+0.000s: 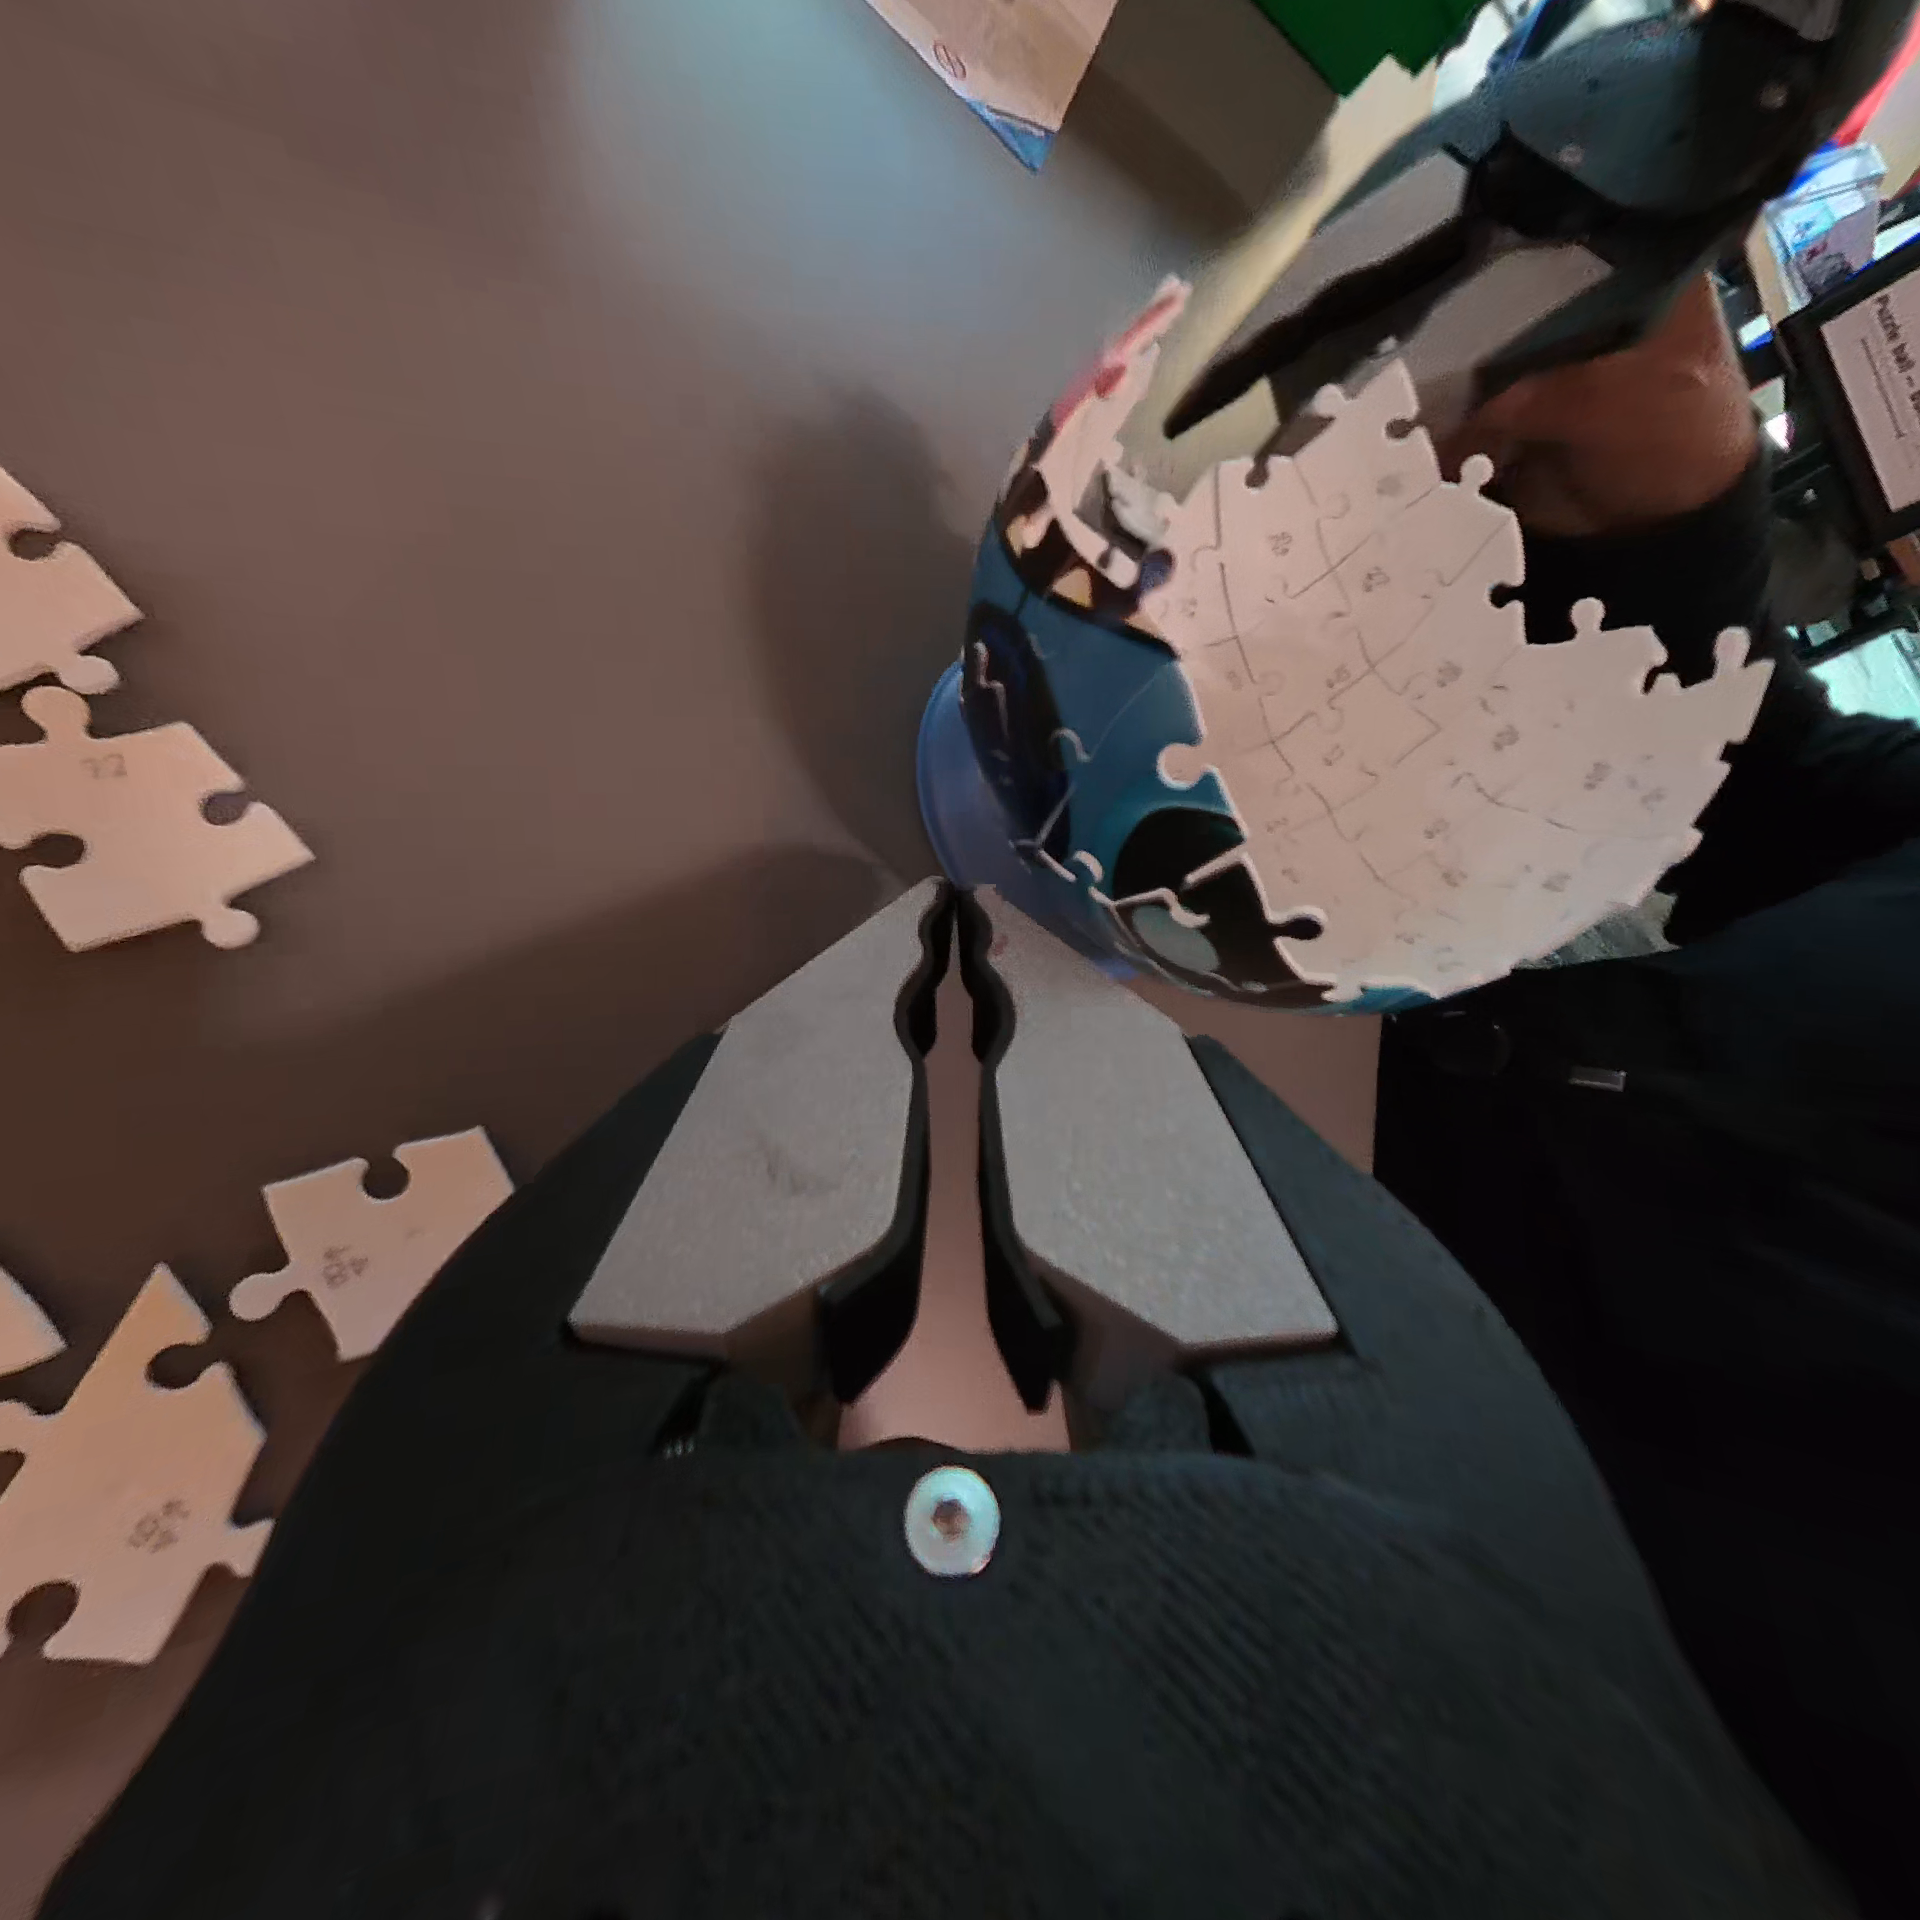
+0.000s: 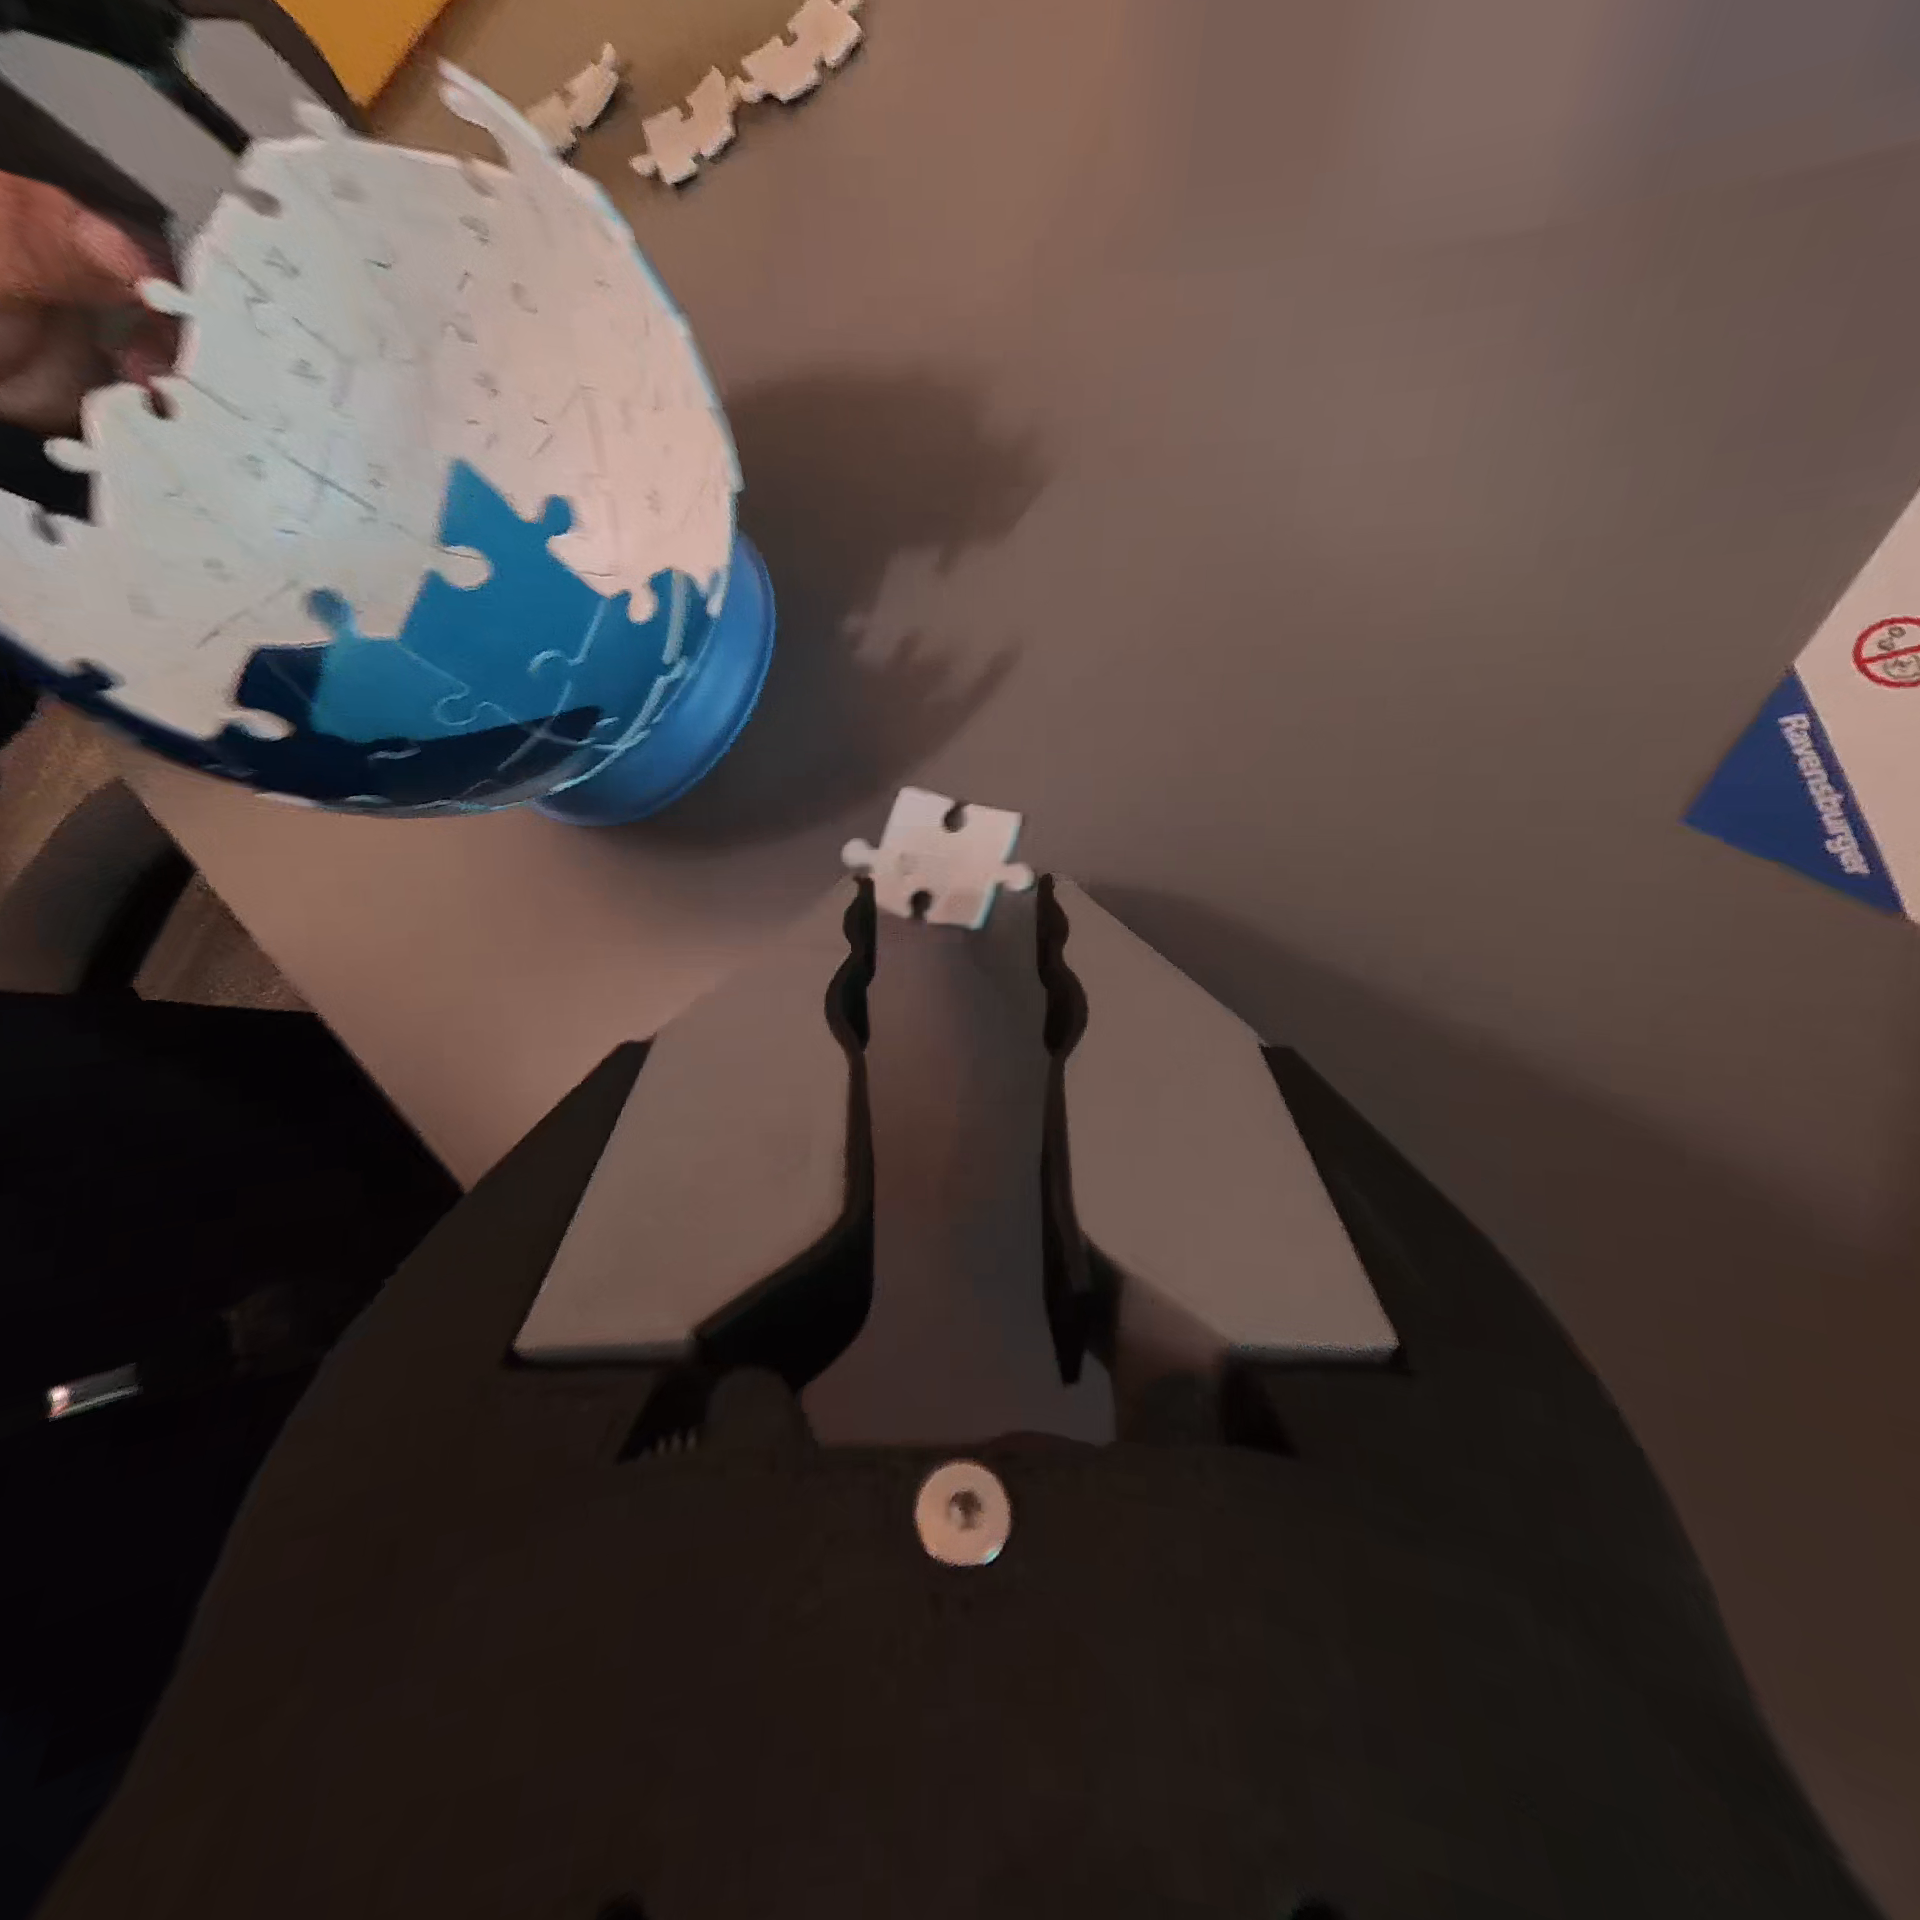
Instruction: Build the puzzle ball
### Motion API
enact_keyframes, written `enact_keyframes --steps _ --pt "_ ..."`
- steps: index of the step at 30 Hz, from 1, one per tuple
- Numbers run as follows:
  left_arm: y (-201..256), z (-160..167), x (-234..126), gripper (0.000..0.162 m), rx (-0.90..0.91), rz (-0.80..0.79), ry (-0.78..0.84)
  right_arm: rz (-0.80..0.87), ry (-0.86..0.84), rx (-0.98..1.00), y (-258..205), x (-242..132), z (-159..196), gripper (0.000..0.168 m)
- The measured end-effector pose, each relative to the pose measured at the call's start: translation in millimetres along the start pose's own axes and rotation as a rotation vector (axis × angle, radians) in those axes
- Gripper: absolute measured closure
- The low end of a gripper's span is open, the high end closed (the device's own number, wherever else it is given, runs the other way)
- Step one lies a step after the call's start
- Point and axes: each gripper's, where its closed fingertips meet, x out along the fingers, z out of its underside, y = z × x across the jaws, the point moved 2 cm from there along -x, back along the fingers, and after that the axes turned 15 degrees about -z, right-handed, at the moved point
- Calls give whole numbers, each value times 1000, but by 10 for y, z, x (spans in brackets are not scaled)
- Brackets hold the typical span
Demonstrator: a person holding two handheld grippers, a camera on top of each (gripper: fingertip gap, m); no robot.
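The partly built puzzle ball [image 1: 1403,727] stands tilted on a blue stand [image 1: 956,779]; its open shell shows the white inside and a blue and black outside. My left gripper [image 1: 961,909] is shut and empty, its tips just below and left of the stand. My right gripper [image 2: 953,883] is open, and a single white puzzle piece [image 2: 940,857] lies on the table right at its tips. The ball [image 2: 364,436] and stand [image 2: 717,717] are to its upper left. In the left wrist view the right gripper's fingers [image 1: 1299,343] hang over the ball's open rim.
Several loose white pieces [image 1: 135,821] lie on the brown table [image 1: 520,416] to the left and also show in the right wrist view [image 2: 727,104]. A blue and white leaflet [image 2: 1849,748] lies at the right. A person's hand [image 2: 52,291] is behind the ball. There is about 20 centimeters between the tips of the two grippers.
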Motion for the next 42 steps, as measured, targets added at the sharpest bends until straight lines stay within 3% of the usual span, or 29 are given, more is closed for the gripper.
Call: enact_keyframes --steps 5,11,33,42 --pt "-166 -144 66 162 55 -91 -4 -171 28 -50 -543 94 104 142" --pt "-98 -202 129 162 79 -62 -4 -281 44 -59 -817 411 94 145" --pt "354 249 120 162 98 -14 -36 -179 111 -36 -296 427 -244 151" --pt "511 363 99 155 48 39 -32 -162 100 -48 -89 415 -412 144"
